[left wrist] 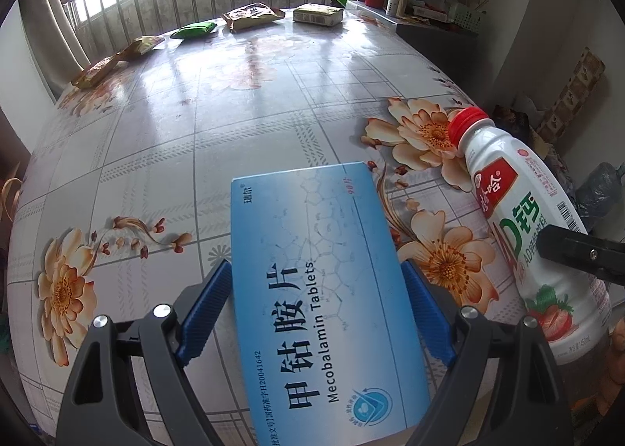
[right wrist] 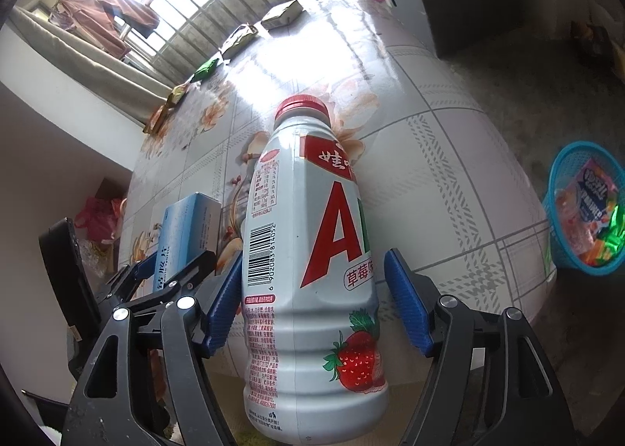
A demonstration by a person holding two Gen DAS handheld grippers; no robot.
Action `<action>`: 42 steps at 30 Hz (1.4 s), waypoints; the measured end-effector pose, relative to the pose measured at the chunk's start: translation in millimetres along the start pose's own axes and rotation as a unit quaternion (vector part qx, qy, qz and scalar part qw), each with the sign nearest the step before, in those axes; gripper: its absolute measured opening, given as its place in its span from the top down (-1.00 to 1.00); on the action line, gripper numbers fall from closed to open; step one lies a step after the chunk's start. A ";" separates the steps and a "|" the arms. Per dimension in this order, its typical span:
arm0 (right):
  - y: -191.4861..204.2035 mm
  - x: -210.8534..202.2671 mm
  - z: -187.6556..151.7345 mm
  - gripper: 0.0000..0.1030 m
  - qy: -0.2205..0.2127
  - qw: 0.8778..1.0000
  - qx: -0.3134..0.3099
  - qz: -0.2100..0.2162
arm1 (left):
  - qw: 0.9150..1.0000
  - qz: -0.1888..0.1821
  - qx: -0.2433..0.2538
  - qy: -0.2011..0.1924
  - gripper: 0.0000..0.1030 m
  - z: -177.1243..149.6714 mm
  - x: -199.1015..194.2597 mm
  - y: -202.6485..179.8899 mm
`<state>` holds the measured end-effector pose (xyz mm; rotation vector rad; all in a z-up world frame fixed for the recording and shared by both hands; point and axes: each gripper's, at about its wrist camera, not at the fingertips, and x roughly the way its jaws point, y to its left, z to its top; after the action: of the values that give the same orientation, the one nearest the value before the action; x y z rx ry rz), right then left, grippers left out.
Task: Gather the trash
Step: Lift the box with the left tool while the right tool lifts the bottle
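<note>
Two items, left gripper (left wrist: pixel 315 264) clamped on blue box (left wrist: pixel 324 328), right gripper (right wrist: pixel 314 254) apart around red-capped bottle (right wrist: pixel 300 180).

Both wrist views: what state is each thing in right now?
Medicine box: closed, between the left gripper pads.
Bottle: capped, between the right gripper pads; gap at the right pad.
Blue basket: on the floor, holding wrappers.
Snack packets: lying along the table's far edge.
</note>
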<state>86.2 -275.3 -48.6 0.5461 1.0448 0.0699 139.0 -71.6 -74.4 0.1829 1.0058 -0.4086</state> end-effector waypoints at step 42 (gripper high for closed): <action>-5.4 -19.4 -6.3 -0.09 -0.012 1.000 -0.002 0.016 | 0.998 0.000 0.015 -0.054 -0.49 -3.7 -34.7 -6.3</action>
<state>69.9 -283.5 -37.9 0.5575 1.0126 0.0931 117.2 -67.5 -46.6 0.1851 0.8940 -0.4290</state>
